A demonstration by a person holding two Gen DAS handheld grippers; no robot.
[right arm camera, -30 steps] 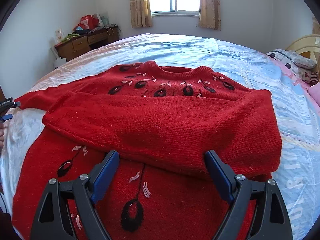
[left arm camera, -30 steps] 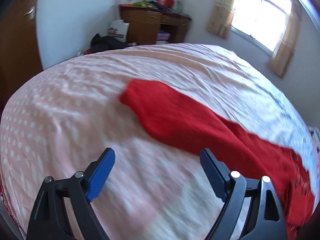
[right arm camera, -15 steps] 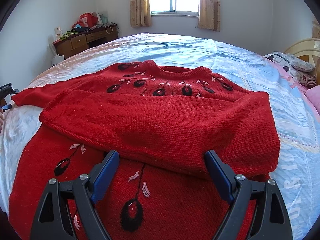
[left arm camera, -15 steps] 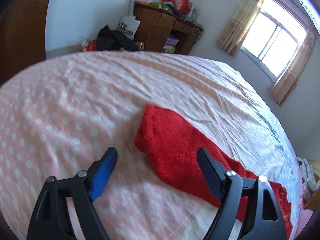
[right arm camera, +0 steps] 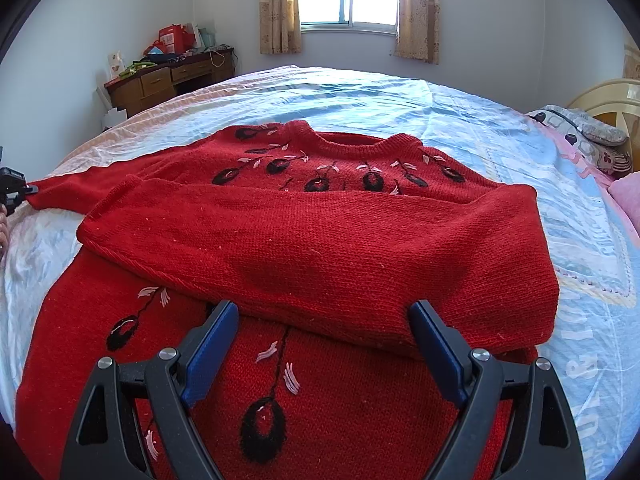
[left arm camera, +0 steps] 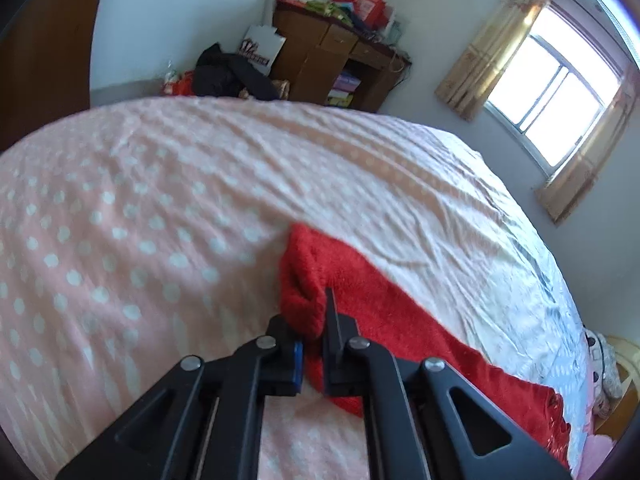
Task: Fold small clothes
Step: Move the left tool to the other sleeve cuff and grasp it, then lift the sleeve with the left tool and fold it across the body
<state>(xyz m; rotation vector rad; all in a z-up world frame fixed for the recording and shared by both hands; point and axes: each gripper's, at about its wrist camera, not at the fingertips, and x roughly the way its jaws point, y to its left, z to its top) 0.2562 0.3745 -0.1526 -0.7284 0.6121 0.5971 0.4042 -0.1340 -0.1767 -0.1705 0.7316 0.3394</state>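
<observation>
A red knitted sweater point(right arm camera: 256, 380) with black flower embroidery lies face up on the bed. Its one sleeve point(right arm camera: 320, 248) is folded across the chest. The other sleeve point(right arm camera: 80, 188) stretches out to the left, and its cuff point(left arm camera: 316, 264) shows in the left wrist view. My left gripper point(left arm camera: 316, 320) is closing tight on that cuff, with the knit bunched between its pads; it also shows at the far left edge point(right arm camera: 10, 192). My right gripper point(right arm camera: 324, 320) stands open over the sweater's lower body, holding nothing.
The bed sheet point(left arm camera: 160, 200) is pink with white dots on this side and pale blue point(right arm camera: 400, 96) further over. Pillows point(right arm camera: 580, 136) lie at the right. A cluttered wooden desk point(left arm camera: 332, 52) and a dark clothes pile point(left arm camera: 228, 72) stand by the wall.
My left gripper slid up to the sleeve's cuff and went from wide open to shut on it. The right gripper and the sweater's body stayed put.
</observation>
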